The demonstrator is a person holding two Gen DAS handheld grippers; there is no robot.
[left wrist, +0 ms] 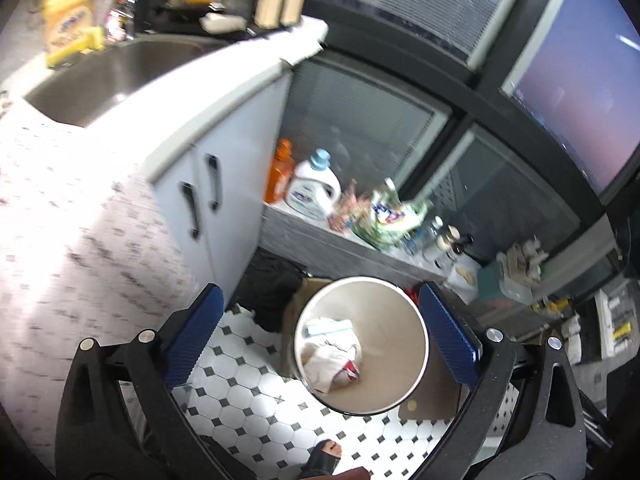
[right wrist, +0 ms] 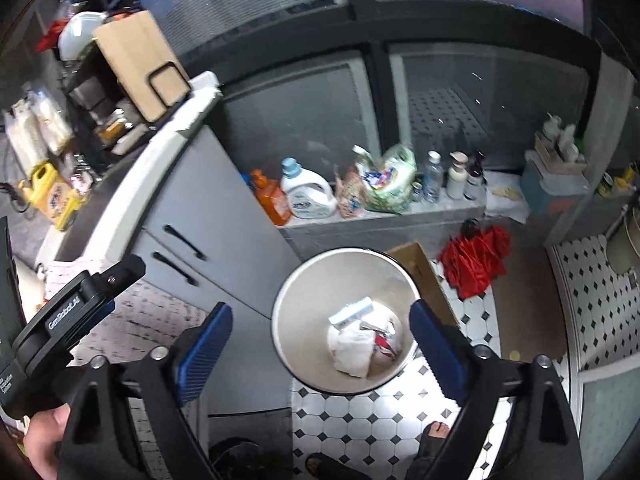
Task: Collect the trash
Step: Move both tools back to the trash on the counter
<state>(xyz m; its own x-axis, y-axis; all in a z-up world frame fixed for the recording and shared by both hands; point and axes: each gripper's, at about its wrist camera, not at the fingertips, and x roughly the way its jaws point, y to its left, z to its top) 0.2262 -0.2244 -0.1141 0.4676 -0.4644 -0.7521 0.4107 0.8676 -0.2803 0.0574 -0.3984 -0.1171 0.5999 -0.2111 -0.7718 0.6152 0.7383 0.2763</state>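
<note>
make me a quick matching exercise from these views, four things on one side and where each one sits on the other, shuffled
Things:
1. crumpled trash
2. white detergent bottle
3. red cloth
4. wooden cutting board

Places:
A. on the floor, right of the bin
B. upright in a rack on the counter
C. on the grey ledge under the window
D. inside the round bin

Pairs: 1-D, 2-C, 3-A, 4-B
</note>
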